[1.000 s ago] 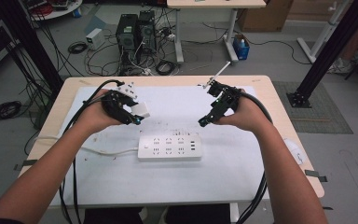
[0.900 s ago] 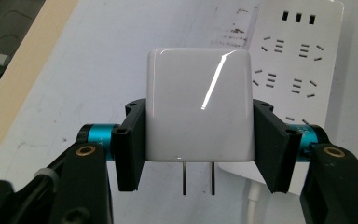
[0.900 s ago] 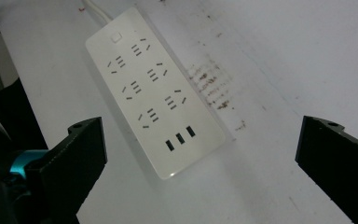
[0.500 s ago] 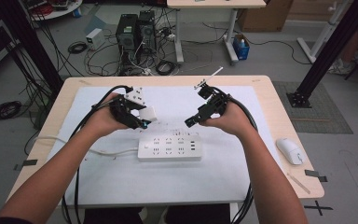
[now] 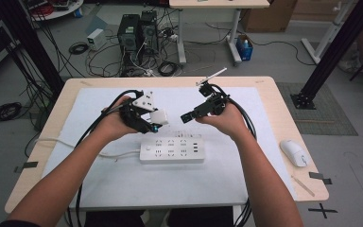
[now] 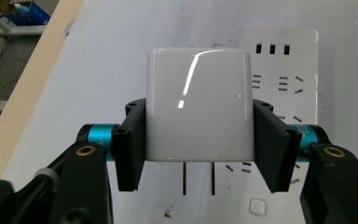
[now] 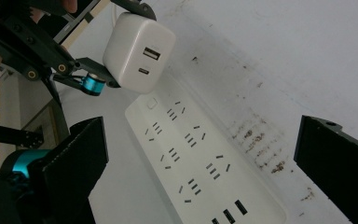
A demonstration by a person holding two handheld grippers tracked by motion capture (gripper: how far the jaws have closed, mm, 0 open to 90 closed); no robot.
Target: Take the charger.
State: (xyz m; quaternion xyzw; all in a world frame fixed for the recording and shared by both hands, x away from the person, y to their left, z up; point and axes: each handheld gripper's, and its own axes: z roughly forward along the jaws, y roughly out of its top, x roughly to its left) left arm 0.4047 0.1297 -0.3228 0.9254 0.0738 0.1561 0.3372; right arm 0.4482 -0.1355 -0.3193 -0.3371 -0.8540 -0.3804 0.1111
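Observation:
My left gripper is shut on a white charger block, its two metal prongs pointing down toward the table. The same charger shows two ports on its face in the right gripper view. Below it lies a white power strip on the white mat, also seen as the strip under the right jaws. My right gripper hovers just right of the charger, open, with nothing between its jaws.
A white mouse rests near the table's right edge. The strip's white cord runs off to the left. Black gripper cables trail along both forearms. Beyond the far edge stand computer towers and tangled floor cables.
Both hands have moved inward toward the table's middle and slightly lower. The right gripper has come close to the charger held in the left.

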